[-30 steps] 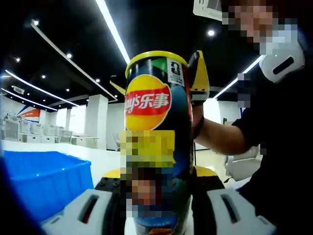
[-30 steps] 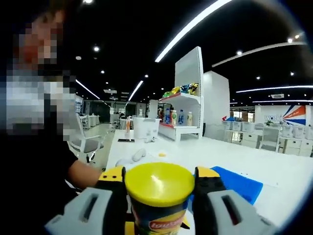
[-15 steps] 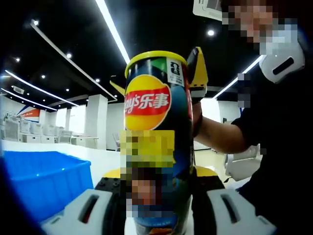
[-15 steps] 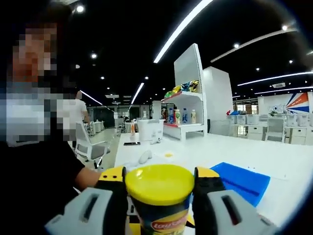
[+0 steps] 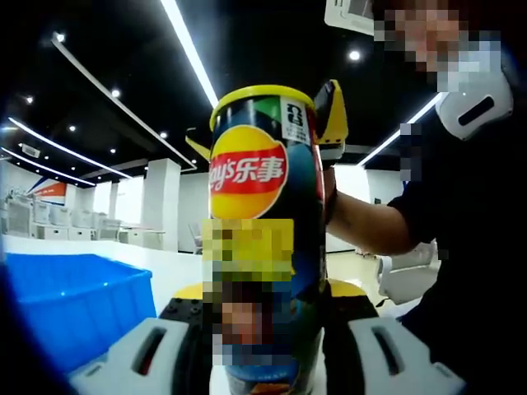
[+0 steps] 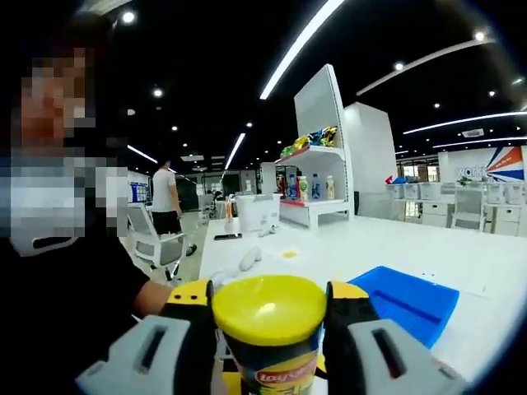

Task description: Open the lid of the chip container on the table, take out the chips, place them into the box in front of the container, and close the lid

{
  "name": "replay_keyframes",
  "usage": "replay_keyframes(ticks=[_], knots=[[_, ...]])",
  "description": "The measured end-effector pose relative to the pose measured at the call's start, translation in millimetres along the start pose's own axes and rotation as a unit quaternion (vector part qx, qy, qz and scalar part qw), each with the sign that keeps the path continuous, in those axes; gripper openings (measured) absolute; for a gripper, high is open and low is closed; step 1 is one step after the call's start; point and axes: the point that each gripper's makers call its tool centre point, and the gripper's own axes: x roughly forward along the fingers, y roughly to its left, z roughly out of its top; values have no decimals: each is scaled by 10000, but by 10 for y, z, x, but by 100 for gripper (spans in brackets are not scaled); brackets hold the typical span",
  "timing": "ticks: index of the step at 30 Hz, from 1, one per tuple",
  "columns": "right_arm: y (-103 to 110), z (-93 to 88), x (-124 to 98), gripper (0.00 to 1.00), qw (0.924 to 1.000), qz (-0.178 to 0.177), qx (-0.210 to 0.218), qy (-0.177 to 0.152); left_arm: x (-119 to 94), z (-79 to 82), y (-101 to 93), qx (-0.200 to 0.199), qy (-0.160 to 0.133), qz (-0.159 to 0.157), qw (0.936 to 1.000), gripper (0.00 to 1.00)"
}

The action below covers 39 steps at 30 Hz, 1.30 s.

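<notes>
Chips are standing upright in their can (image 5: 262, 239) on the white desk (image 6: 370, 247), and I am clamping the can's lower body between the jaws of my left gripper (image 5: 263, 346). My right gripper (image 6: 268, 341) is closing on the top of the same can, its jaws pressing either side of the yellow lid (image 6: 268, 309), which is sitting on the can. In the left gripper view, the yellow tips of my right gripper are showing behind the can's rim, with my forearm (image 5: 370, 226) reaching in from the right. The blue box (image 5: 74, 300) is sitting on the desk just beside the can; in the right gripper view it is lying to the right, behind the lid.
</notes>
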Motion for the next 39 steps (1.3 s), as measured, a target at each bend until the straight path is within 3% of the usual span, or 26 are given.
replay_keyframes(ticks=[14,17,23,33,39], knots=[[-19,9,5,48,9989,183,398,147,2,-6,-7,28,12,-1,10000,51],[28,25,3,46,9952,385,897,108,16,7,-46,130,-13,-67,9999,51],[14,33,23,49,9984,310,462,32,20,17,-14,85,-5,4,10000,51],[-27,173,-33,49,9967,362,646,-320,12,10,2,48,0,43,10000,51],[-100,226,-118,50,9974,182,559,-411,2,5,4,38,-5,37,10000,51]])
